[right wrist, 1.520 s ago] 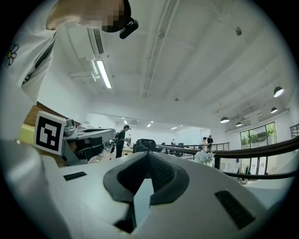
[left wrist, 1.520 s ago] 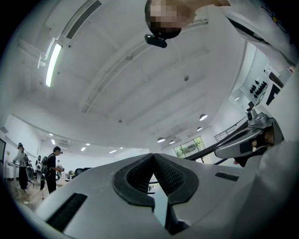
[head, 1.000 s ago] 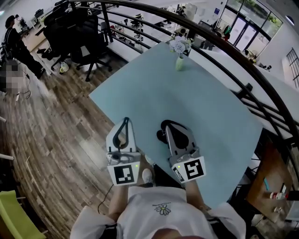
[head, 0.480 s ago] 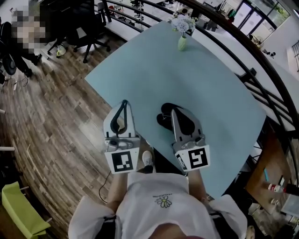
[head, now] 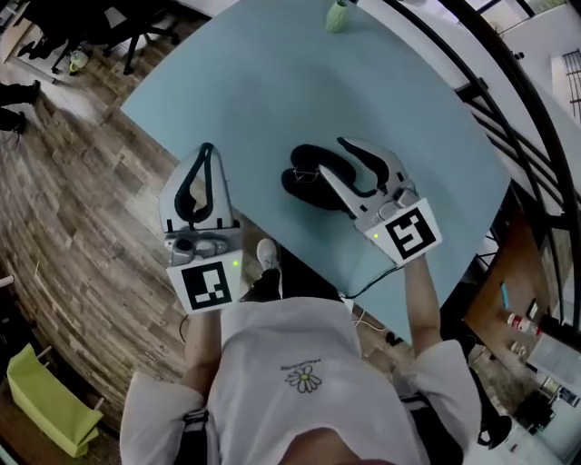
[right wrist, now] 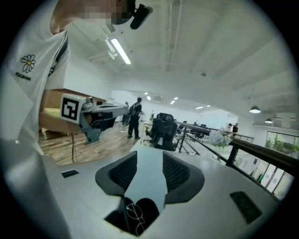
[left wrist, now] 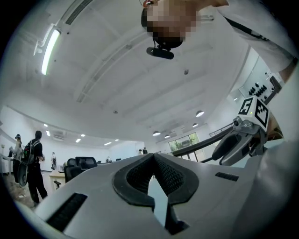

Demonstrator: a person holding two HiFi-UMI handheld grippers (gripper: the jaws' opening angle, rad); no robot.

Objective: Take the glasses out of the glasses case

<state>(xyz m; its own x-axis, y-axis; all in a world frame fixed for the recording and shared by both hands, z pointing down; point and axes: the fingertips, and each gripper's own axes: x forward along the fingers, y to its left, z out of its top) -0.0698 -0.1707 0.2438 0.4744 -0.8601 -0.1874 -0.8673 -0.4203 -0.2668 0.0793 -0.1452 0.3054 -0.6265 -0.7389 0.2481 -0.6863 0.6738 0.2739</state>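
Note:
A black glasses case (head: 298, 184) lies open on the light blue table (head: 272, 82), close to its near edge. Thin-rimmed glasses (head: 309, 173) lie inside it. My right gripper (head: 331, 156) reaches over the case from the right. Its jaws are opening, with only bare table between the pads. In the right gripper view the case (right wrist: 145, 206) and glasses (right wrist: 132, 215) show low down, behind the right gripper's (right wrist: 149, 161) tips. My left gripper (head: 207, 150) hovers over the table's left edge, left of the case. The left gripper's (left wrist: 153, 158) tips touch; it is shut and holds nothing.
A small vase of flowers (head: 338, 16) stands at the table's far end. A dark railing (head: 508, 118) runs past the right side. Office chairs (right wrist: 163, 130) and a standing person (right wrist: 135, 119) are on the wood floor (head: 73, 209) to the left.
The right gripper's jaws, shut over the case before, now stand apart, and the gripper has swung to come in from the right. The left gripper stays shut at the left.

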